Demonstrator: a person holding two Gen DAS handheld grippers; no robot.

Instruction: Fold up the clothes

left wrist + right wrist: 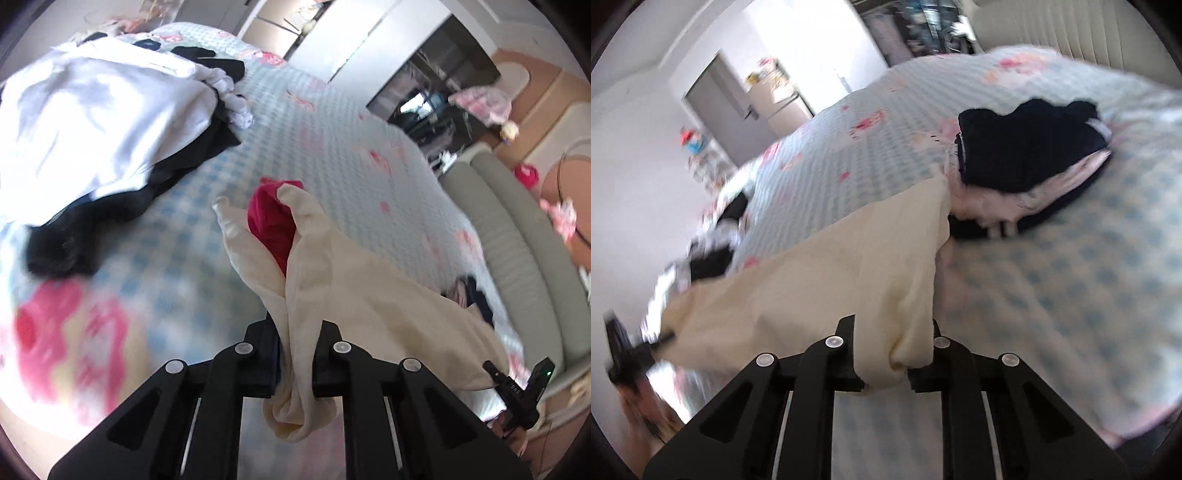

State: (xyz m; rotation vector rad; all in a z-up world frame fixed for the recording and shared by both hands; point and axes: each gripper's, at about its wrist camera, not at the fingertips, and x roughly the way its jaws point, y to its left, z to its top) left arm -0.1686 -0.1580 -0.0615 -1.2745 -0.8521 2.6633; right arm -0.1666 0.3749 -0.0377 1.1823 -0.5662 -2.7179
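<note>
Holding a cream garment (332,280) stretched in the air between both grippers, above the bed (332,122).

From the left wrist, the left gripper (295,354) has its jaws clenched on a bunched edge, a red lining (271,221) showing, probably to keep the cloth off the white and black pile (99,125). From the right wrist, the right gripper (886,363) pinches the other end, near a dark folded stack (1030,147).

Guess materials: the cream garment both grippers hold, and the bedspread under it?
Cream garment: looks like soft matte knit, perhaps cotton jersey; it drapes limply and bunches into rounded folds where the left gripper and right gripper clamp it. Bedspread: seems a quilted or waffle-textured woven cloth, matte, with a gridded blue check and pink floral print. Blur leaves fibre uncertain.
</note>
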